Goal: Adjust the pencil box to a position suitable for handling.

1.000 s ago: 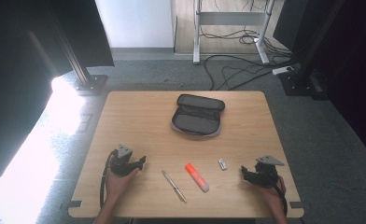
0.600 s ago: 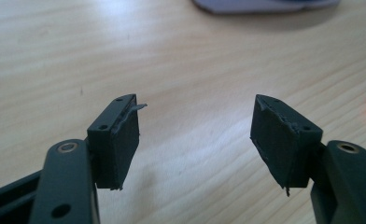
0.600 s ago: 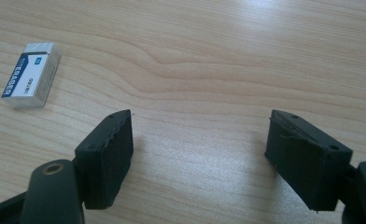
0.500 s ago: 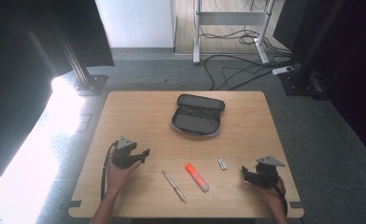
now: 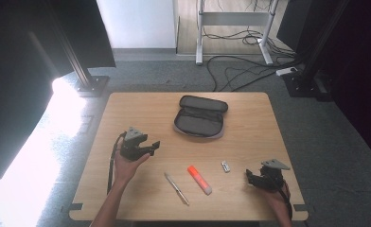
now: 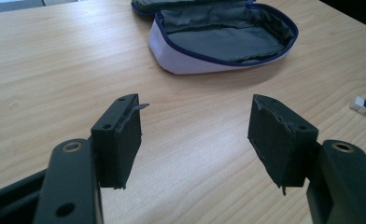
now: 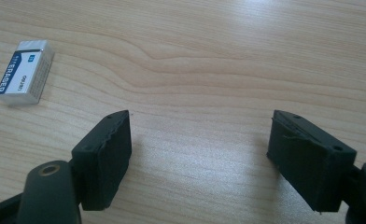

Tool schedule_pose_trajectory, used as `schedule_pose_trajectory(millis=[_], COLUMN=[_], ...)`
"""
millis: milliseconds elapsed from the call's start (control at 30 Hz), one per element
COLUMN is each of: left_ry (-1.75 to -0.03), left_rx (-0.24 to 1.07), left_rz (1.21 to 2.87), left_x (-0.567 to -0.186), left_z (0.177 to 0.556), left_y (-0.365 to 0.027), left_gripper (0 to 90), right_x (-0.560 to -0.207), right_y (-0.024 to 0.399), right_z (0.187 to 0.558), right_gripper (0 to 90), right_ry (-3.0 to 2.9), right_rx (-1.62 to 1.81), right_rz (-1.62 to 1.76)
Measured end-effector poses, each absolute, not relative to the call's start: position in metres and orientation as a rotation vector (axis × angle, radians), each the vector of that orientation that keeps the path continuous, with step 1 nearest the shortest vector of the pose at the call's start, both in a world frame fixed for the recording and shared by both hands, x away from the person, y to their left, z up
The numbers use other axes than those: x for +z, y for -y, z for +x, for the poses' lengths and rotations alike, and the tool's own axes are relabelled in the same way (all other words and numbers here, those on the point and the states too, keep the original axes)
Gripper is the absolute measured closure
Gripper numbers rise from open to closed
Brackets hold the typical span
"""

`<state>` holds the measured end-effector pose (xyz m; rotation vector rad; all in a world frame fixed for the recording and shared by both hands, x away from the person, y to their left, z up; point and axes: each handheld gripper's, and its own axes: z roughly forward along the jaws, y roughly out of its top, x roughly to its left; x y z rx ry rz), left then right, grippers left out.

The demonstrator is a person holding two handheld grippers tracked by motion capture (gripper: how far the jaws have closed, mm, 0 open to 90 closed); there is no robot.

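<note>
An open grey pencil case (image 5: 200, 116) lies at the table's middle back, its dark lining showing in the left gripper view (image 6: 223, 37). Near the front lie a silver pen (image 5: 176, 188), an orange marker (image 5: 199, 179) and a small white eraser (image 5: 226, 166) (image 7: 24, 72) (image 6: 365, 105). My left gripper (image 5: 153, 144) (image 6: 195, 126) hovers above the left side of the table, pointing toward the case; its jaws have just been closing a little and stand open with nothing between them. My right gripper (image 5: 249, 176) (image 7: 200, 140) rests low at the front right, open and empty, the eraser just beyond it.
The wooden table (image 5: 278, 132) stands on grey carpet. Behind it are desk legs and loose cables (image 5: 240, 71). Dark stands rise at the left and right. Bright light glares on the floor at the left.
My left gripper has lifted off the table and moved away from the front edge, toward the pencil case. The right gripper and the objects have stayed put.
</note>
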<state>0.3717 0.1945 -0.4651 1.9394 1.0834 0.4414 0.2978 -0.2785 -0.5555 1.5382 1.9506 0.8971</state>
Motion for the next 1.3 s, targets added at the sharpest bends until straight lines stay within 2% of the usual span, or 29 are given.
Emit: schedule_pose_trajectory(millis=[467,1300], left_ry=[-1.153,-1.197], left_rx=[0.399,0.364], left_rz=[1.892,1.911], left_x=[-0.475,-0.474], left_z=[0.396,0.434], left_y=[-0.195,-0.187], left_gripper=[38.8,36.4], right_x=[-0.555,-0.555], right_y=[0.278,0.278], right_z=[0.297,0.297], right_gripper=[20.8,20.5], right_ry=[-1.945,-1.946], right_rx=[0.896,0.891], right_rz=[1.547,1.547])
